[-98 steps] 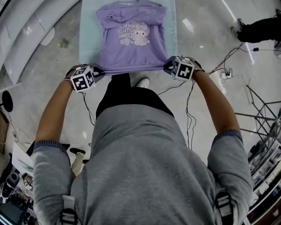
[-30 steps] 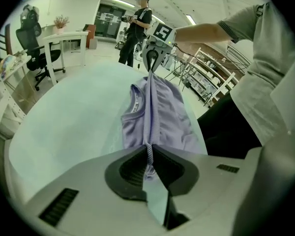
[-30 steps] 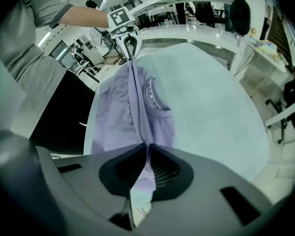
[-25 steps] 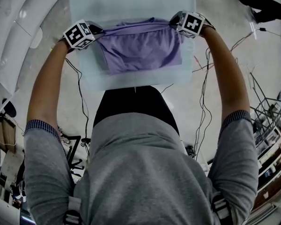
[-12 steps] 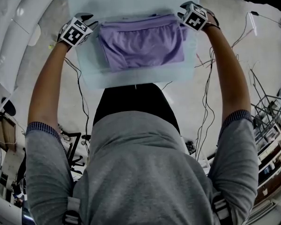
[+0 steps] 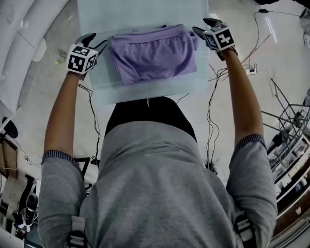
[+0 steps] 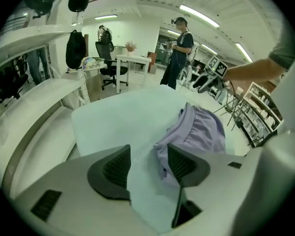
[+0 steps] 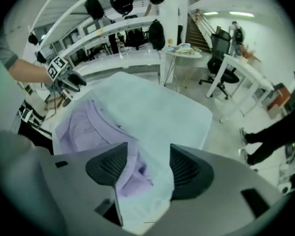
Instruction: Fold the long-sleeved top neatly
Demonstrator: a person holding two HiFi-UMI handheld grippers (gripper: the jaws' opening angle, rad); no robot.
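The purple long-sleeved top [image 6: 152,53] lies folded in half on the pale blue table [image 6: 144,4], its printed front hidden inside the fold. My left gripper [image 6: 94,41] hovers just off the top's left edge. Its jaws have just been opening and stand open with nothing gripped. My right gripper [image 6: 203,27] hovers off the right edge, also just opened and open. In the left gripper view the gripper [image 7: 148,163] has table and the top [image 7: 201,132] below it. In the right gripper view the gripper [image 8: 141,166] hangs over a corner of the top [image 8: 83,127].
Curved white shelving [image 6: 15,40] runs along the left. Cables [image 6: 217,102] trail on the floor at the right, by a metal rack [image 6: 294,133]. A person [image 7: 179,48] stands beyond the table, near a white desk and office chair [image 7: 108,65].
The hem was carried from the near edge up over the top. Both grippers have since let go of it, opened, and drawn outward and upward. The top now rests folded.
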